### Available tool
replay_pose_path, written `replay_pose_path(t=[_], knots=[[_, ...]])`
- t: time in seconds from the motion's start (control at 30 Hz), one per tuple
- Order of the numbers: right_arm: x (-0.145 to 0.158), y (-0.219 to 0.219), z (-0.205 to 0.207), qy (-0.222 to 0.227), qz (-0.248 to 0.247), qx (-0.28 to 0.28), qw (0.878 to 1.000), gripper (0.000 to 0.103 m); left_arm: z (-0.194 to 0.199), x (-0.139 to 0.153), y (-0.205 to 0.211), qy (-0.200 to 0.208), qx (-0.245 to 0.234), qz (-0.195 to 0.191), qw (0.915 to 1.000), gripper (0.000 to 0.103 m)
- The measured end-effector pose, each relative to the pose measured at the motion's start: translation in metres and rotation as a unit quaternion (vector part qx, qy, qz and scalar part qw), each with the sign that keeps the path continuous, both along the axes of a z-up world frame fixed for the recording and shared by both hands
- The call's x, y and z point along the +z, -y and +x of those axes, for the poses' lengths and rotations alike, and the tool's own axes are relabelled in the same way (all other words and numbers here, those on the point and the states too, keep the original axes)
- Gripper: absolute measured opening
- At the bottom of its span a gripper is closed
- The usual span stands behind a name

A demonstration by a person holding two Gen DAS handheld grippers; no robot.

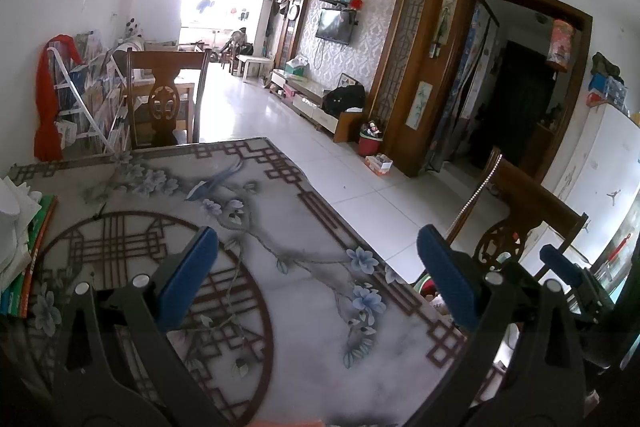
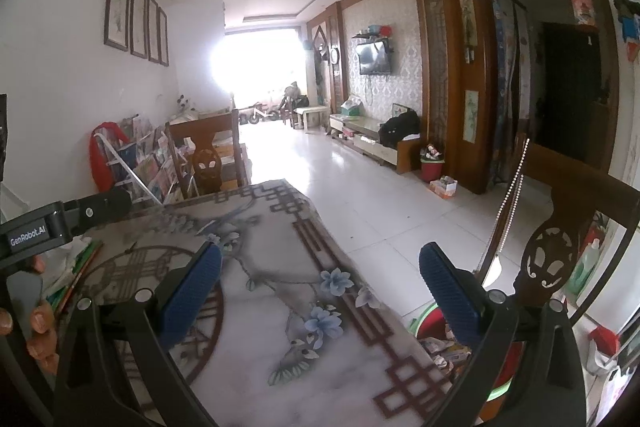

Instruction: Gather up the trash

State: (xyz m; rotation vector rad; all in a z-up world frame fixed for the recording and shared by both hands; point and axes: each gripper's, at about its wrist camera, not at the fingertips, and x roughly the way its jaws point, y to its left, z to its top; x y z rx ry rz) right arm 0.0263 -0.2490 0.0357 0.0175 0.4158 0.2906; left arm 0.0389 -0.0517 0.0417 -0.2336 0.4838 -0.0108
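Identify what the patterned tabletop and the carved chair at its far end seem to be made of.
The flower-and-lattice patterned tabletop looks like a printed cloth under glass or clear vinyl: soft reflections on a smooth, glossy surface, though I cannot tell which. The dark brown carved chair looks like varnished wood: solid brown with a slight sheen.

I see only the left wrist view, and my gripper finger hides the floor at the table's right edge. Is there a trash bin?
Observer: Yes. The right wrist view shows a red bin with a green rim on the floor, just beside the table.
Operator: Is it empty?
Observer: No, crumpled wrappers lie inside it.
Operator: Does the right gripper hold something?
Observer: No, the right gripper is open, nothing between its fingers.
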Motion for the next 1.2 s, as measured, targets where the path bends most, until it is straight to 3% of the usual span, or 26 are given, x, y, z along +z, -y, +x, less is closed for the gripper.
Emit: replay_pose_path(t=[1.03, 1.13, 1.2], knots=[[-0.012, -0.020, 0.015, -0.042, 0.000, 0.029, 0.999, 0.096, 0.002, -0.022, -0.024, -0.025, 0.019, -0.018, 0.9994, 0.098], [-0.014, -0.027, 0.016, -0.052, 0.001, 0.044, 0.998, 0.096, 0.003, -0.038, -0.030, -0.044, 0.036, 0.009, 0.9983, 0.098], [-0.013, -0.031, 0.018, -0.065, 0.003, 0.069, 0.995, 0.096, 0.006, -0.064, -0.040, -0.088, 0.053, 0.029, 0.9943, 0.098]])
